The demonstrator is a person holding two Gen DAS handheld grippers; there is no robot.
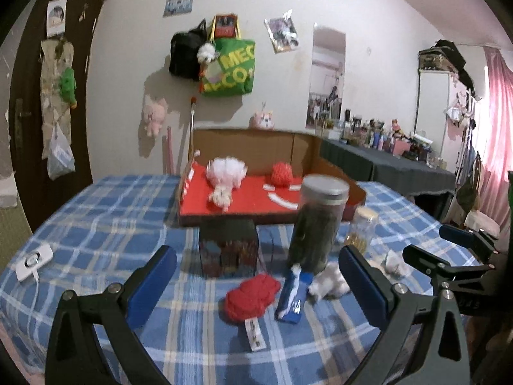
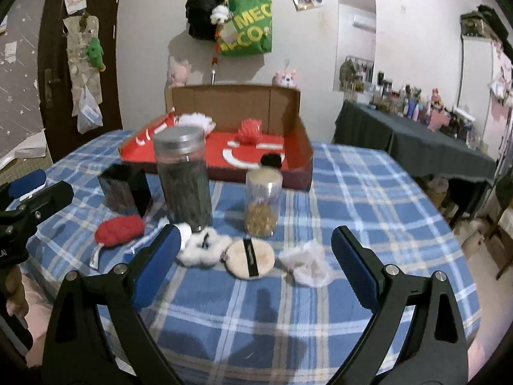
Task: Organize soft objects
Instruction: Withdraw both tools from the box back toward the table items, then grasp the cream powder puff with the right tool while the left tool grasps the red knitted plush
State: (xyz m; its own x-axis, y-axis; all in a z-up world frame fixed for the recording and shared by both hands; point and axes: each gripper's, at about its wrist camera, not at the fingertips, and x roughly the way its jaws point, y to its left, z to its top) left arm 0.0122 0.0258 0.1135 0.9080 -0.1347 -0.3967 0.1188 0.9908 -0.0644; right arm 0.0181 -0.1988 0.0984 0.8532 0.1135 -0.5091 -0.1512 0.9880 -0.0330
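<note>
My left gripper (image 1: pixel 256 282) is open and empty above a red knitted piece (image 1: pixel 250 298) on the blue plaid table. A blue packet (image 1: pixel 293 298) and a white fluffy piece (image 1: pixel 330 284) lie to its right. My right gripper (image 2: pixel 256 266) is open and empty above a round beige puff (image 2: pixel 250 258), with a white fluffy piece (image 2: pixel 203 250) to its left and a crumpled white piece (image 2: pixel 307 261) to its right. The red knitted piece (image 2: pixel 120 229) lies further left. The red-lined cardboard box (image 1: pixel 250 203) holds a white frilly toy (image 1: pixel 226 176) and a red pompom (image 1: pixel 282 175).
A tall dark jar with a metal lid (image 2: pixel 182 179), a small clear jar (image 2: pixel 263 205) and a black box (image 2: pixel 125 189) stand between the soft things and the cardboard box. A white switch with a cord (image 1: pixel 33 261) lies at the table's left. A cluttered dark side table (image 2: pixel 416 141) stands at the right.
</note>
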